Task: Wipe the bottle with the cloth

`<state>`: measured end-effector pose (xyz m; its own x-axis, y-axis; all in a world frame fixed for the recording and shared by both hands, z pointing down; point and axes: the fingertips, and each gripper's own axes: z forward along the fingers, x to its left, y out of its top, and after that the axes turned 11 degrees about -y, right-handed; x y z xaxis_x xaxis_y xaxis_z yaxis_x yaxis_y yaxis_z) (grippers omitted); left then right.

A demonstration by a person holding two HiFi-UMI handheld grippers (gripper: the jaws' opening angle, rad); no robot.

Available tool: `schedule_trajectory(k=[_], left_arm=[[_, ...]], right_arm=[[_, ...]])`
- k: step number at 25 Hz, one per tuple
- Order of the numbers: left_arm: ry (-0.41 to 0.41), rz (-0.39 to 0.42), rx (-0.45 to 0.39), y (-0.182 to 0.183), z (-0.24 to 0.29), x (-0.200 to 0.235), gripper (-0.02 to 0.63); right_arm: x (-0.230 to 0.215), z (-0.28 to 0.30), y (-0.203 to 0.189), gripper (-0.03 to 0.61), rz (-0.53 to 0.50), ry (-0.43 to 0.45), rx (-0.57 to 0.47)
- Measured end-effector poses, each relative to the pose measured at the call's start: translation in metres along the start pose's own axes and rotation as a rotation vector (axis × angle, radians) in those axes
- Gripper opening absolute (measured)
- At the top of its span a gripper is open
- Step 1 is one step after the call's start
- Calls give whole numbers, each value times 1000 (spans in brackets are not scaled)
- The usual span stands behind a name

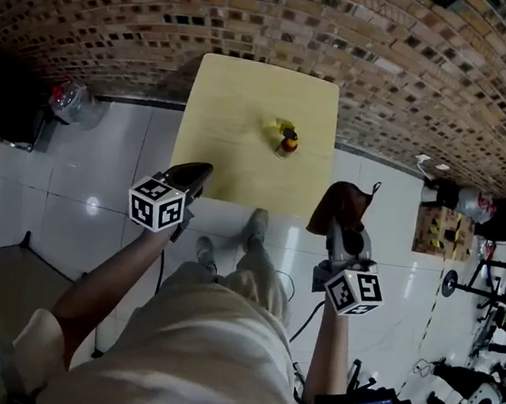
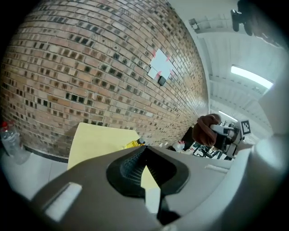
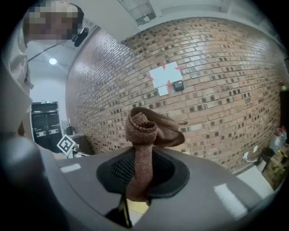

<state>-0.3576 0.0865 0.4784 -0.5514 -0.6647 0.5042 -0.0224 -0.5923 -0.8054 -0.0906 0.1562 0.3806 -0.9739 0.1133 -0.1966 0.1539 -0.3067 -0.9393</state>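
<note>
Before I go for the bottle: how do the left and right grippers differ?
The left gripper is shut on nothing; the right gripper is shut on the brown cloth. In the head view the left gripper overlaps the near edge of the table; the right gripper shows past its near right corner. Both are apart from the bottle.

Layout: bottle (image 1: 289,142) on table (image 1: 232,148), wall (image 1: 258,14) behind.
The bottle stands right of centre; the cloth (image 1: 344,206) is by the near right corner, well apart.

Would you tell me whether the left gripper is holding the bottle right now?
No, the left gripper is shut with nothing in it, and the bottle rests on the table.
</note>
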Motion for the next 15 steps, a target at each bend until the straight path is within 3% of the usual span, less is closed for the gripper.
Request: schedule_trajectory(k=[6, 15], left_arm=[[-14, -7, 54, -46, -20, -12, 14], [83, 7, 31, -59, -25, -33, 14]], right_arm=[[3, -48, -32, 73, 29, -62, 19], [-30, -56, -48, 72, 46, -33, -3]])
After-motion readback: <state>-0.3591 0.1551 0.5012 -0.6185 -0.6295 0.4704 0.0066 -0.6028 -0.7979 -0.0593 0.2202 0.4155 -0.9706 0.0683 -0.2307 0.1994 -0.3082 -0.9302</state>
